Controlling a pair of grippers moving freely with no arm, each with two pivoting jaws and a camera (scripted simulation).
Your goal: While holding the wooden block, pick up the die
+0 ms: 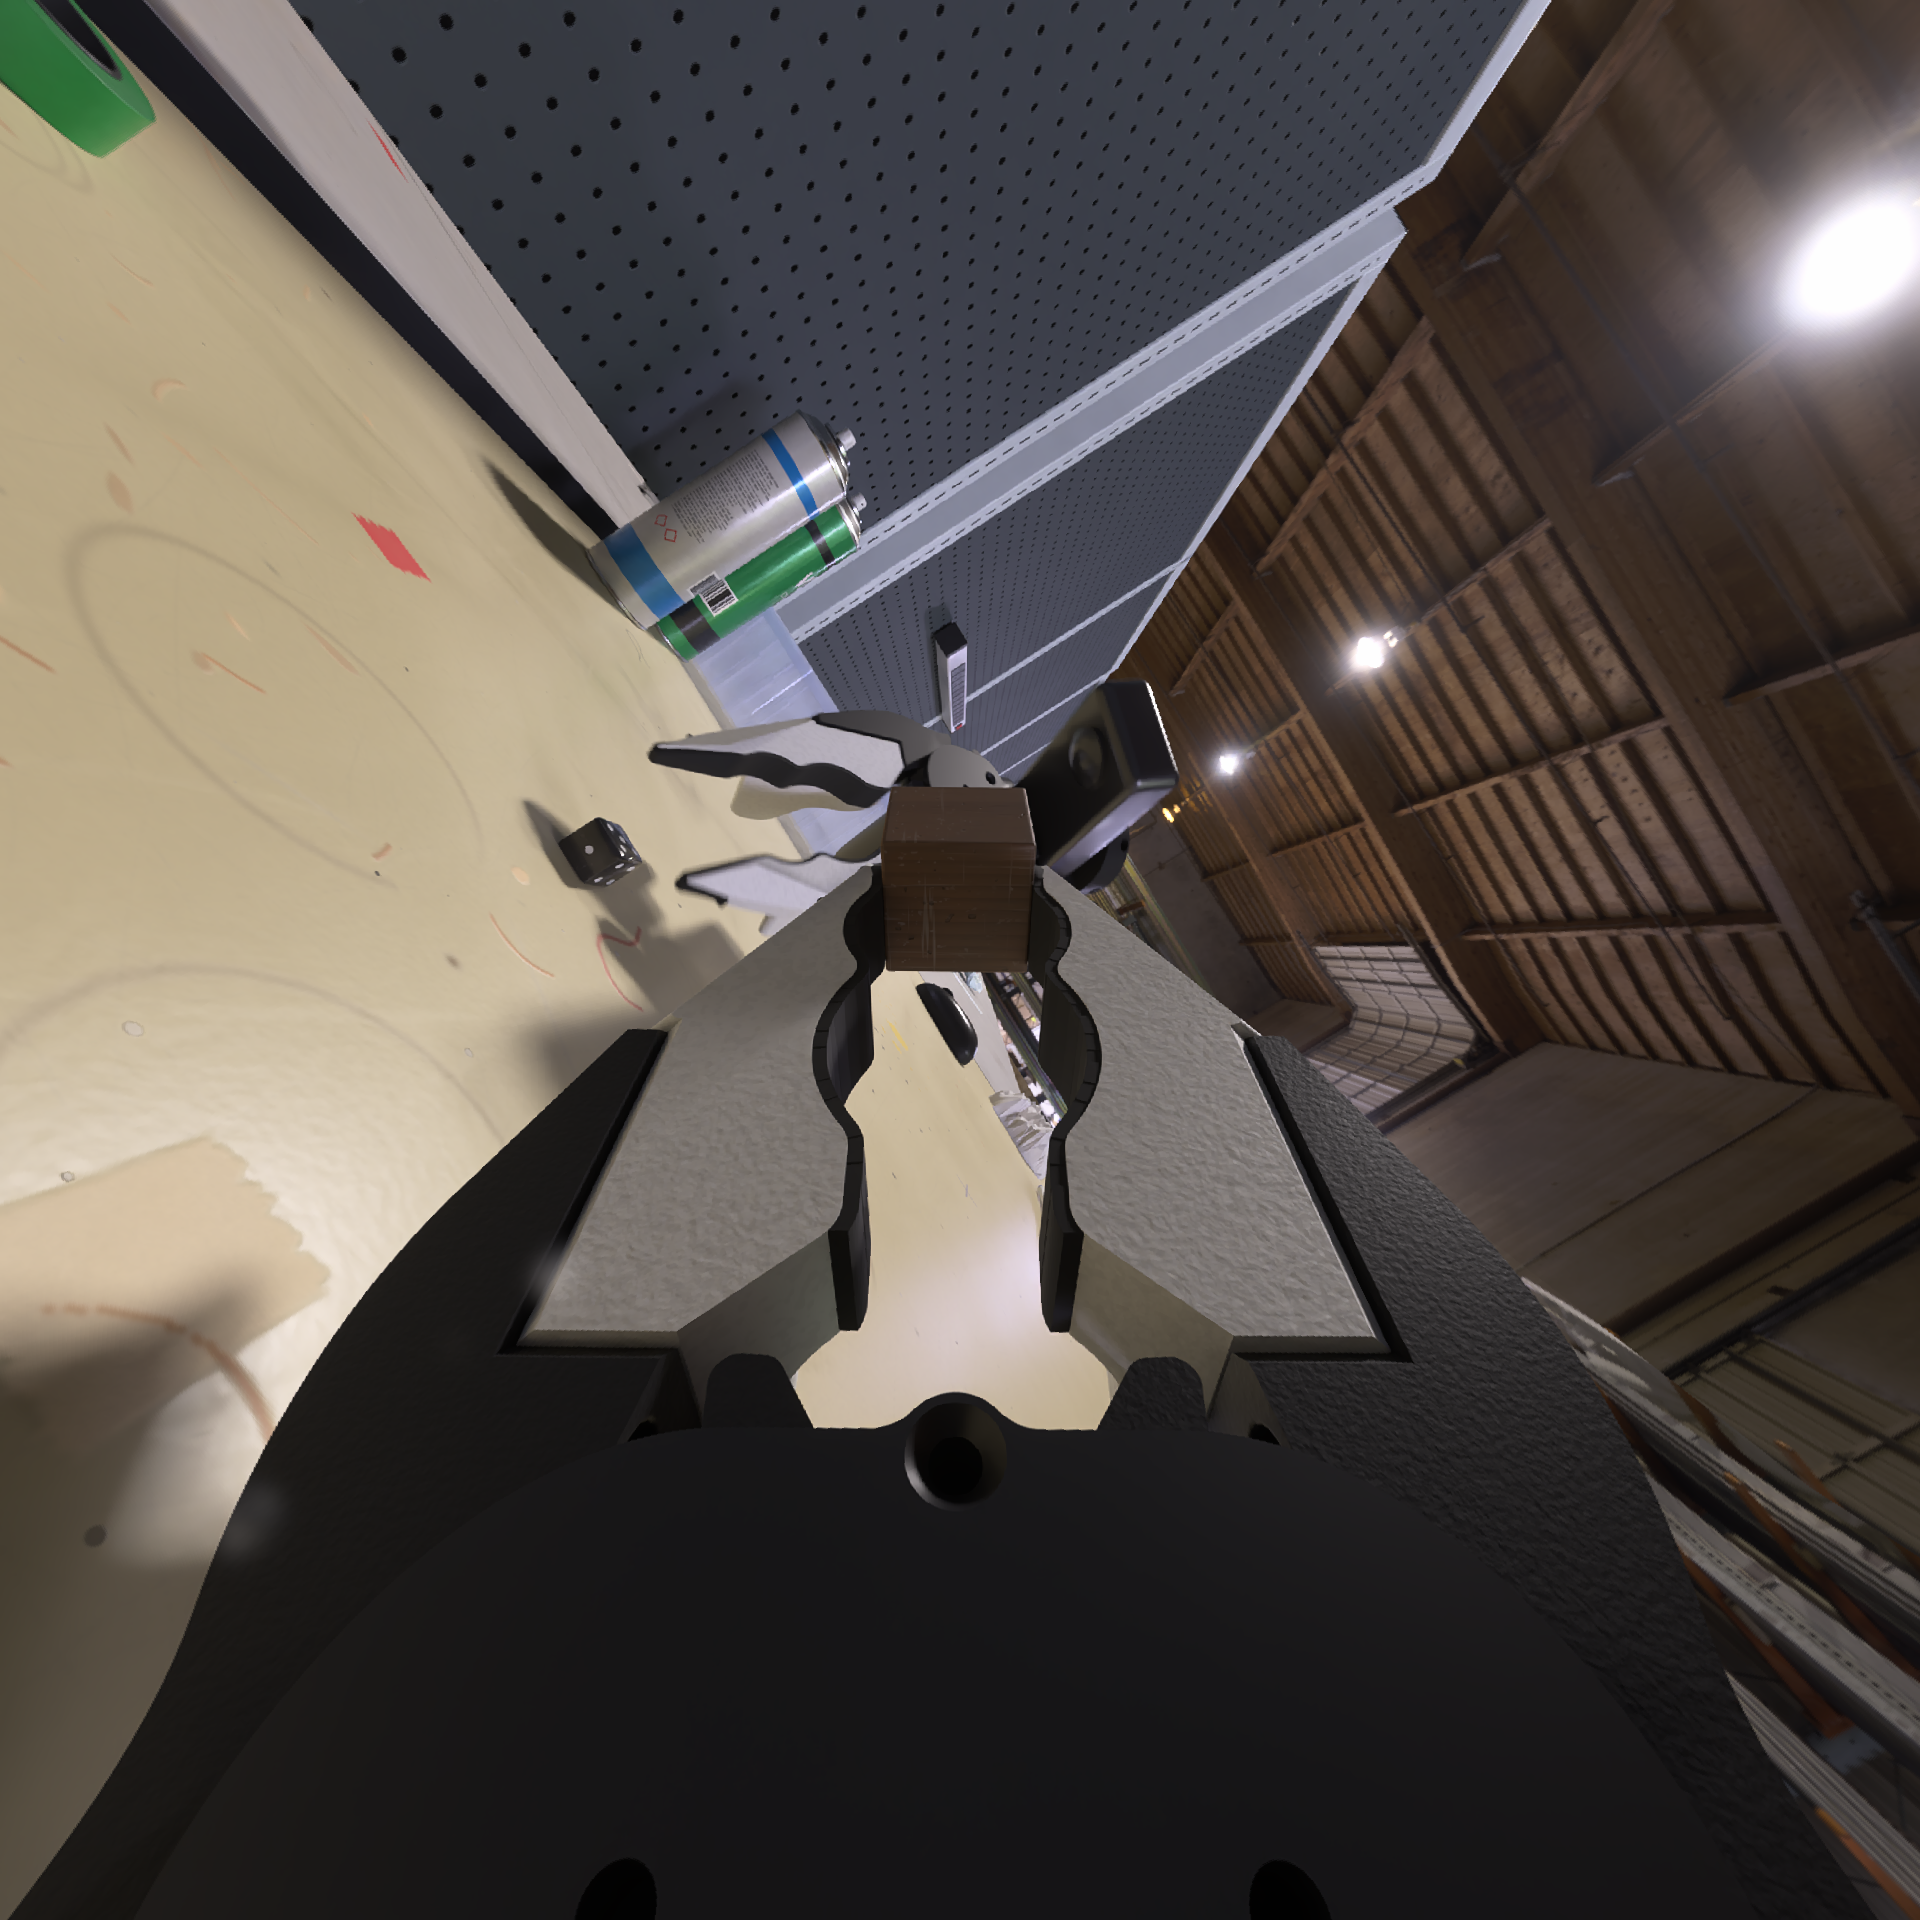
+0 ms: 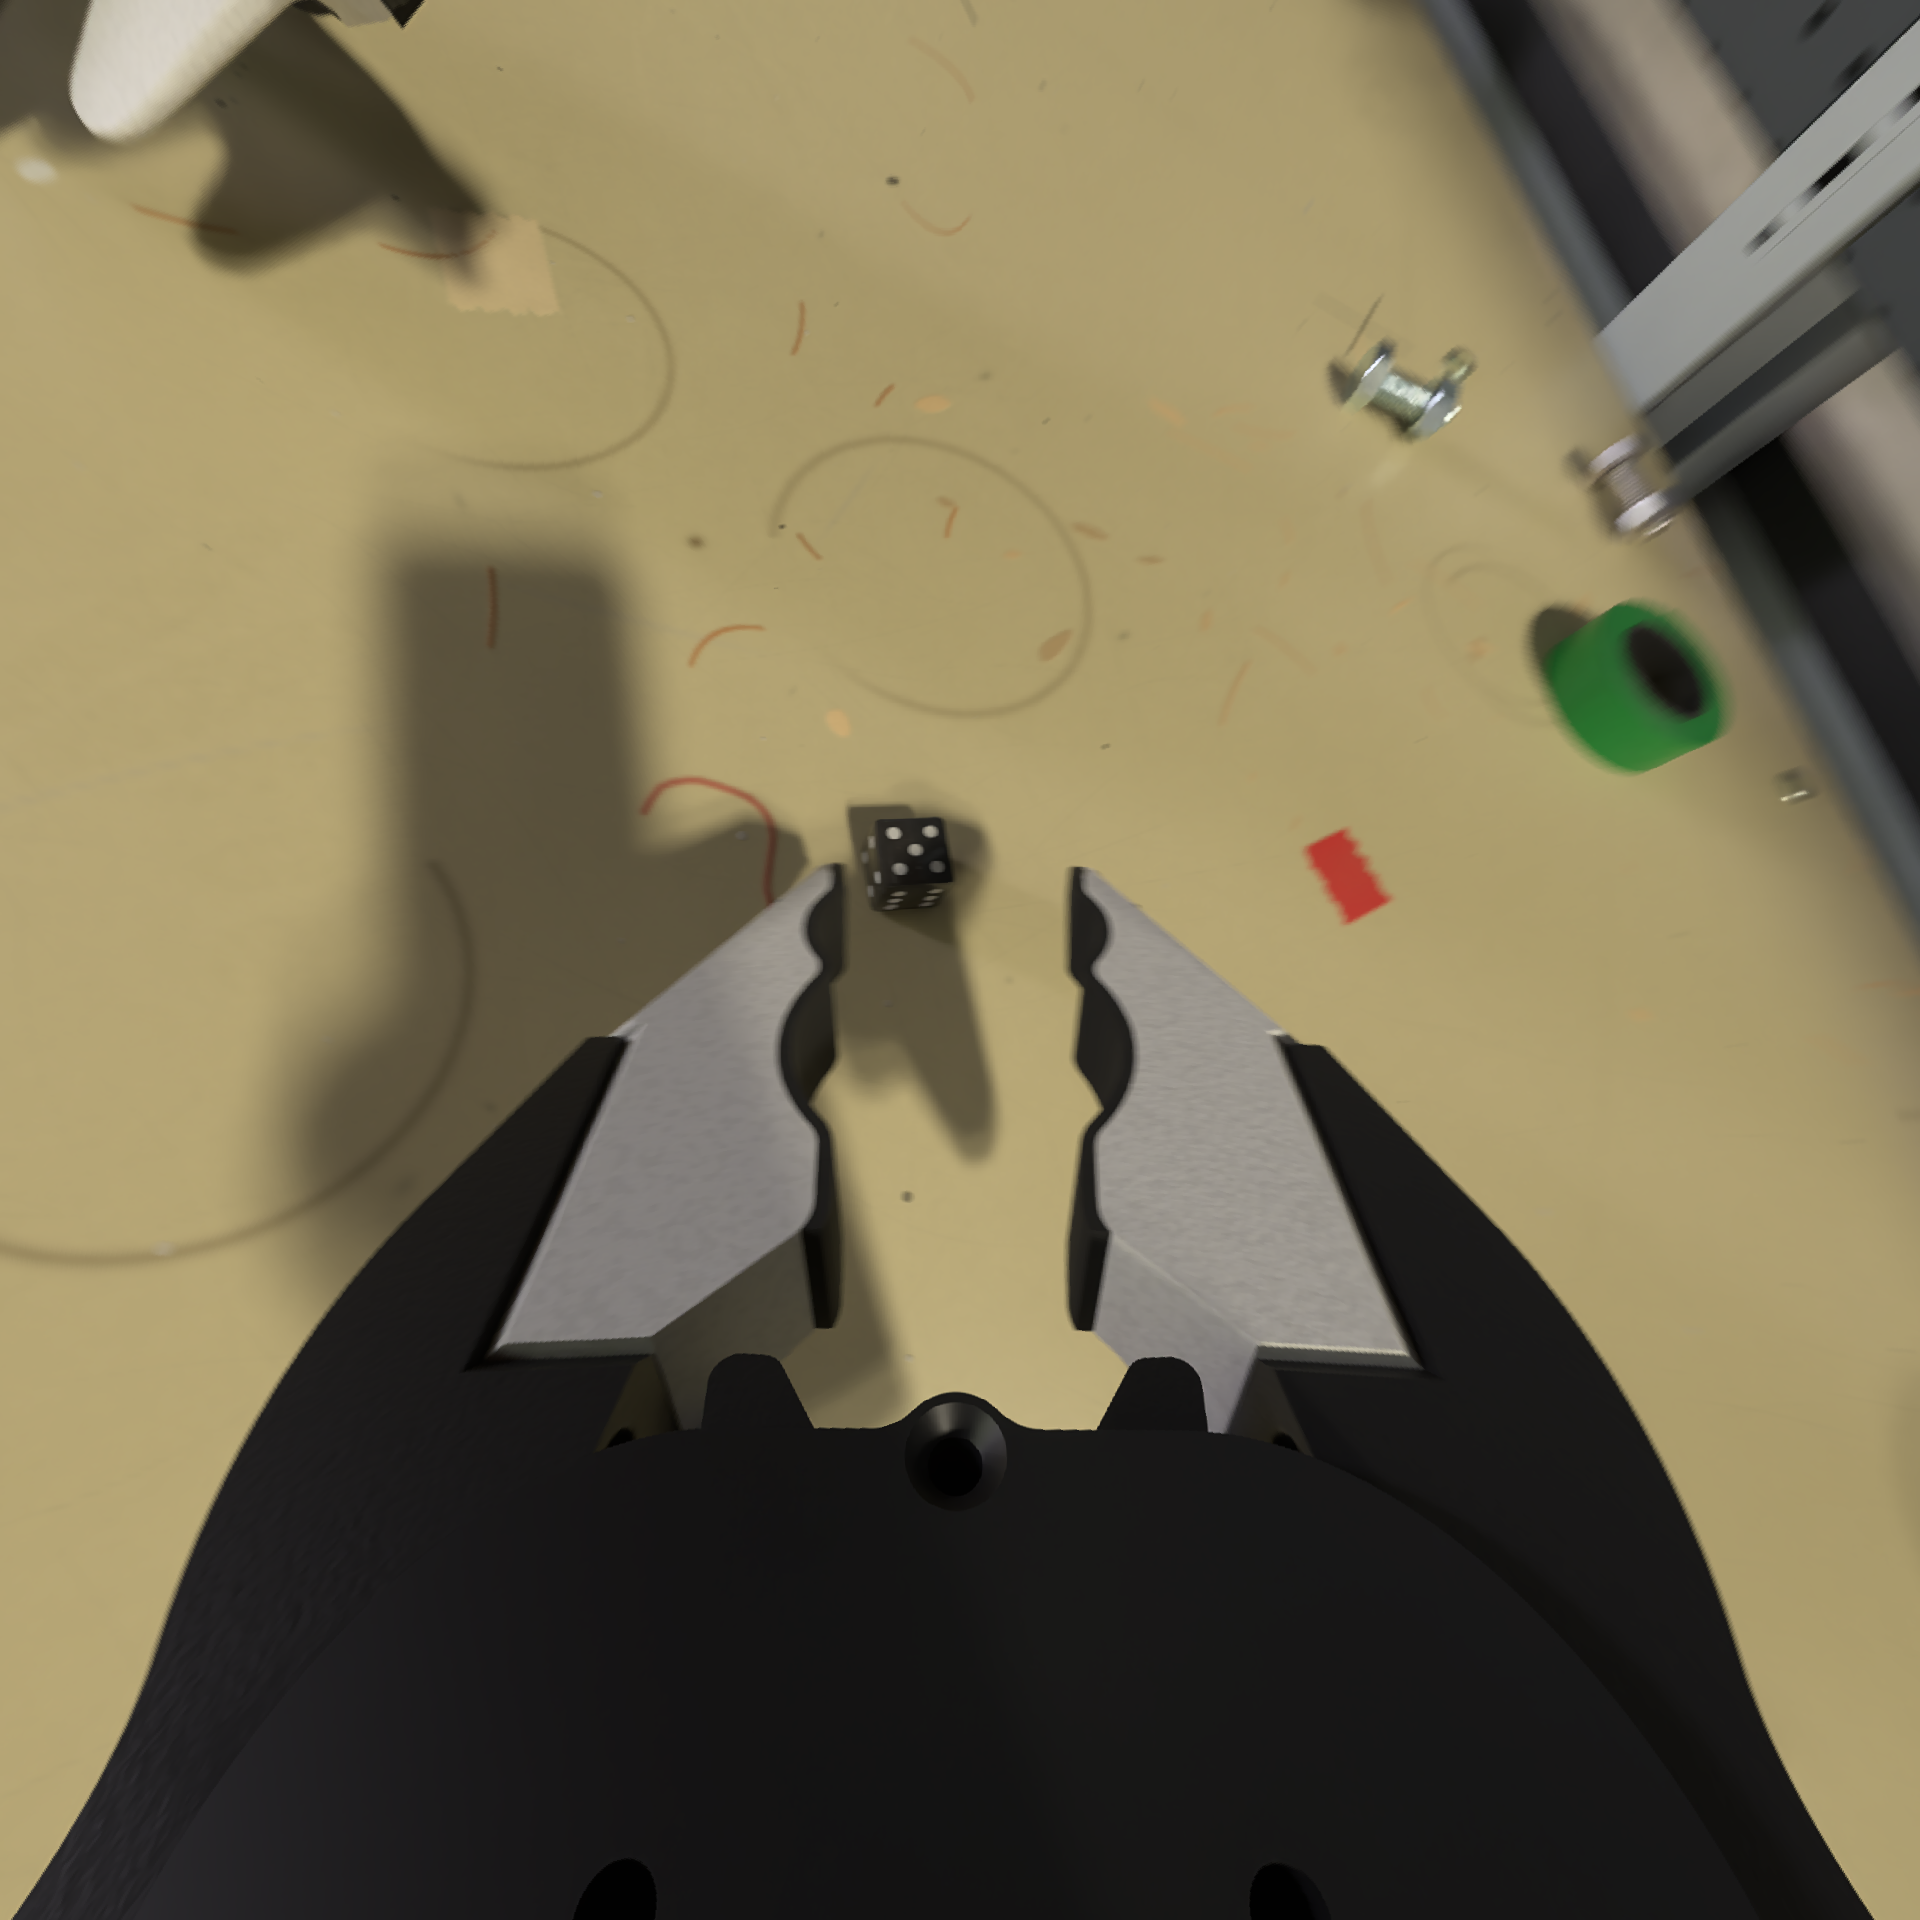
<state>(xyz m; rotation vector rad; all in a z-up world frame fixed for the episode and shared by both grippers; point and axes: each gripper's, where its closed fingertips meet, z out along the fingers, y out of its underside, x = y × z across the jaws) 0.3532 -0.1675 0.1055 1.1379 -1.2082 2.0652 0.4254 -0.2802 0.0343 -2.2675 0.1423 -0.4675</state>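
Note:
My left gripper (image 1: 958, 896) is shut on a brown wooden block (image 1: 958, 883) and holds it at the fingertips, above the tan tabletop. A small black die with white pips (image 1: 598, 854) lies on the table to its left. In the right wrist view the die (image 2: 909, 862) sits just beyond my open right gripper (image 2: 956, 883), close to the left fingertip (image 2: 821, 904) and a little left of centre. The right gripper also shows in the left wrist view (image 1: 696, 821), open, with the die just off its tips. A left finger (image 2: 135, 73) shows at the top left of the right wrist view.
Two spray cans (image 1: 727, 530) stand against a grey pegboard wall (image 1: 831, 260). A green tape roll (image 2: 1631, 686) shows in both views (image 1: 73, 94), near the wall. A bolt with nuts (image 2: 1403, 390), a red patch (image 2: 1348, 875) and a paper scrap (image 2: 509, 275) lie on the table (image 2: 312, 727).

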